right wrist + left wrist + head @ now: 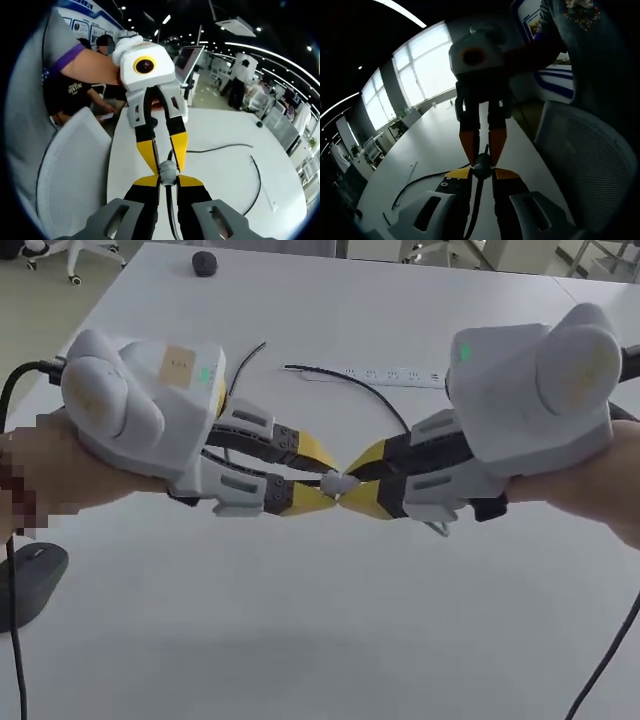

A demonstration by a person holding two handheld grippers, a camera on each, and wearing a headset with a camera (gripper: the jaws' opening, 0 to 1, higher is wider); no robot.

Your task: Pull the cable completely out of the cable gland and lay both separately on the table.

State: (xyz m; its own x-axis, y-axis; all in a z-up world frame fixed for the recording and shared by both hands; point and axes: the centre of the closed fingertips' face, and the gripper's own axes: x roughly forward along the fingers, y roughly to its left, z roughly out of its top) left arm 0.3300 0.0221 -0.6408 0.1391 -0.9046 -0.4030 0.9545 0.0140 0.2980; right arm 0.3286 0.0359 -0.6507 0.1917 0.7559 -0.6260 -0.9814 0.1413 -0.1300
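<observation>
While both tongs pinch the gland in mid-air, the cable is not yet pulled free.

Left tongs (320, 480) and right tongs (356, 482) meet tip to tip above the surface (320, 620), each closed on the small pale gland (339, 483); whether either also bites the cable (365, 392) I cannot tell. That black cable trails from the pinch back across the surface toward a power strip (395, 374). To pull well, I judge one pair should take the cable just beside the gland while the other holds the gland's body, then draw straight apart along the cable's line, without twisting. The loose length could catch on the strip. A dark lump (204, 262) at the far edge and a dark rounded thing (35, 575) at near left lie well clear.
</observation>
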